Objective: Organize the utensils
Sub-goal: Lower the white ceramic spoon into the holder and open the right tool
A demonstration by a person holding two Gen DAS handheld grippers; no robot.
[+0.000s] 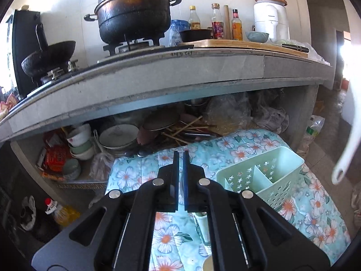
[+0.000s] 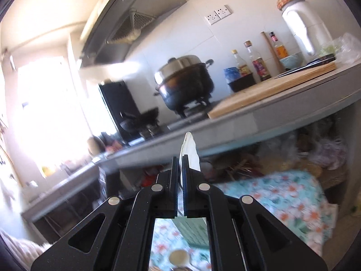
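- My left claw (image 1: 181, 152) is all but closed, only a thin slit between its black fingers (image 1: 175, 164), and nothing is between them; it hangs over the table, which is covered by a light blue cloth printed with white and orange flowers (image 1: 227, 144).
- Below that claw, between its arms, a pale upright thing shows on the cloth; I cannot tell what it is.
- Just to the right of the left claw stands the mint green plastic utensil caddy with star-shaped holes and inner dividers (image 1: 259, 178), toward the right edge of the table, its compartments looking empty from here.
- My right claw (image 2: 179, 158) is clamped tight on a white spoon-like plastic utensil (image 2: 189, 150), which sticks up past the fingertips; the picture is blurred.
- From the left wrist view the handle end of that white utensil (image 1: 345, 158) hangs in the air at the right edge of the picture, above and to the right of the caddy, not touching it.
- Past the far edge of the table is an open shelf under a grey stone counter (image 1: 180, 72), crammed with stacked bowls (image 1: 81, 144), loose wooden chopsticks (image 1: 187, 128) and plastic bags.
- On the counter, farthest away, a blackened pot with a steel lid (image 1: 134, 15) sits on a gas burner, with a dark wok (image 1: 48, 56) to its left and a wooden cutting board (image 1: 243, 44), bottles and a white appliance (image 1: 270, 20) to its right.
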